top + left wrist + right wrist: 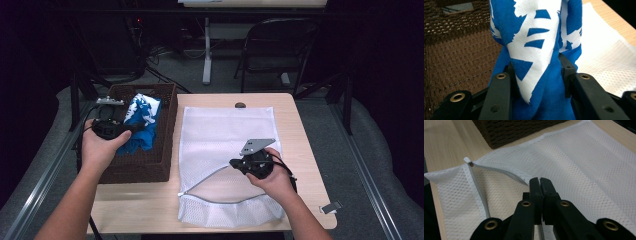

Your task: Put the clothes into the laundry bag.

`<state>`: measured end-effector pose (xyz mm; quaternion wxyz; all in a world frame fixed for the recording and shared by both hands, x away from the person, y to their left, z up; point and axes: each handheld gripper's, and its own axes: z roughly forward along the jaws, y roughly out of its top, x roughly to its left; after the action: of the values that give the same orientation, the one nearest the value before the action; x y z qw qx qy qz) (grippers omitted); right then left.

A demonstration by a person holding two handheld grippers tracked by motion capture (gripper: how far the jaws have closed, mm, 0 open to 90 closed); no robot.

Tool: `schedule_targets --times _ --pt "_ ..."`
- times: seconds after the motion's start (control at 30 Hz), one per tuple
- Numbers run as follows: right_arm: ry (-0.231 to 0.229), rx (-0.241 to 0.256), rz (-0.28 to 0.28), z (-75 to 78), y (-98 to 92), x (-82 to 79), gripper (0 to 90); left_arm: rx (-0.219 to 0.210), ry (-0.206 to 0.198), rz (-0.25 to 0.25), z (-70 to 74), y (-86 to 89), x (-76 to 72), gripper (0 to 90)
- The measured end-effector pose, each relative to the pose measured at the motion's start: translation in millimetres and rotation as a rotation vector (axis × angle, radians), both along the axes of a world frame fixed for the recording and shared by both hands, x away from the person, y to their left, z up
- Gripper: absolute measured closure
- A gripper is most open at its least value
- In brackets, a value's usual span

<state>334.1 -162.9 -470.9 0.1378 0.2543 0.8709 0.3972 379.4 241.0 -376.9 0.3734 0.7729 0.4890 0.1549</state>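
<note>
Over the basket: left gripper [131,128] fingers [499,92] clamp a bunched blue cotton garment with white print [141,122], held above the dark brown woven basket [165,107].
Basket position: at the light wooden desk's [295,130] left edge, its right wall just beside the mesh bag.
Mesh bag: white zippered mesh laundry bag [225,130] lies flat mid-desk, its near end reaching the desk's front edge.
Zipper opening: grey zipper [480,192] is parted near the bag's bottom, its edge lifted.
Right gripper [233,163]: fingers [535,192] pressed shut on the mesh at the opening's upper edge.
Open room: bare wood along the bag's right side and at the front left corner.
</note>
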Motion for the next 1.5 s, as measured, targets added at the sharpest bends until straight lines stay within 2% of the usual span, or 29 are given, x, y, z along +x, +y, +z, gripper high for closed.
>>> schedule_targets --times 0.33,0.63,1.0,1.5 --pt "-0.001 -0.001 0.000 0.1 0.1 -0.2 88.8 -0.035 -0.045 -0.039 7.5 -3.2 -21.4 64.4" --pt "-0.002 -0.002 0.003 0.2 0.5 -0.1 88.8 -0.041 -0.057 -0.087 12.9 -11.5 -33.5 64.4" --pt "-0.001 0.000 0.002 0.3 0.4 -0.2 88.8 -0.037 -0.086 -0.140 24.0 -26.6 -41.3 64.4" --pt "0.001 0.004 0.002 0.9 -0.4 -0.3 88.8 -0.043 -0.111 -0.224 31.5 -60.6 -43.3 64.4"
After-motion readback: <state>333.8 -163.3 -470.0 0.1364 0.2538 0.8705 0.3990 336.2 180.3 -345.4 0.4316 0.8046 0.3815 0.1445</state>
